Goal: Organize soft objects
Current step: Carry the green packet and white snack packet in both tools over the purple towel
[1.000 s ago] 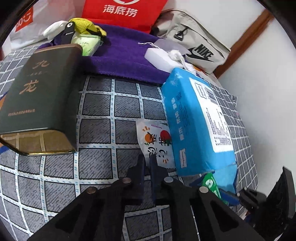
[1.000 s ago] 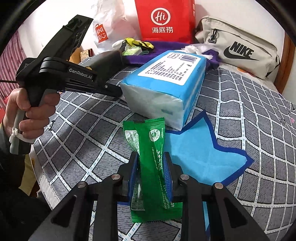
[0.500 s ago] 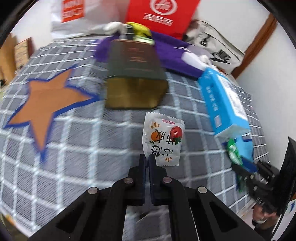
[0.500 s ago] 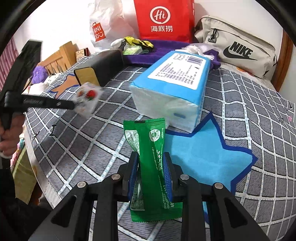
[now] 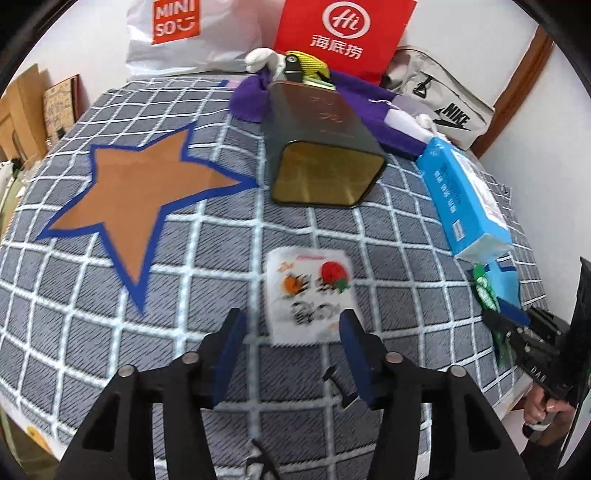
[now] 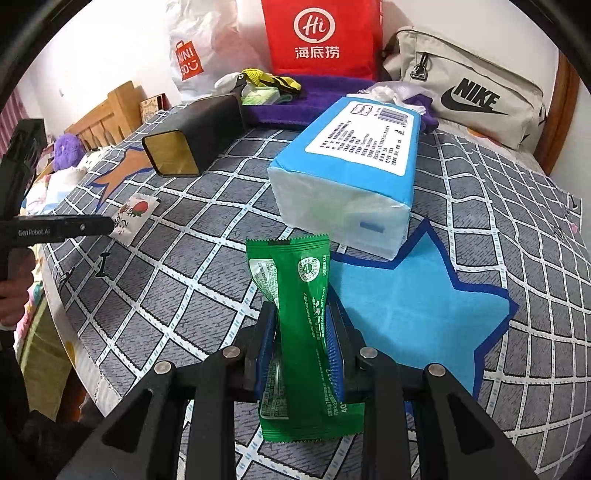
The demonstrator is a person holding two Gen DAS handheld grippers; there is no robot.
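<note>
My left gripper (image 5: 291, 328) is open. A white snack packet with fruit print (image 5: 309, 295) lies blurred just beyond its fingertips on the grey checked bedspread; it also shows in the right wrist view (image 6: 133, 214). My right gripper (image 6: 301, 343) is shut on a green packet (image 6: 301, 317), held upright above the bedspread beside the blue star patch (image 6: 413, 306). A blue tissue pack (image 6: 351, 166) lies behind the patch. An orange star patch (image 5: 144, 184) lies far left of the left gripper.
A dark tin with a gold end (image 5: 325, 147) lies on its side mid-bed. A purple towel (image 5: 369, 107), a red bag (image 5: 343, 33), a white Miniso bag (image 5: 177, 29) and a grey Nike bag (image 6: 469, 92) line the back. The bed's edge is at the left (image 6: 59, 321).
My left gripper has opened and let go of the white snack packet, which now lies loose ahead of it. The right gripper still holds the green packet in place.
</note>
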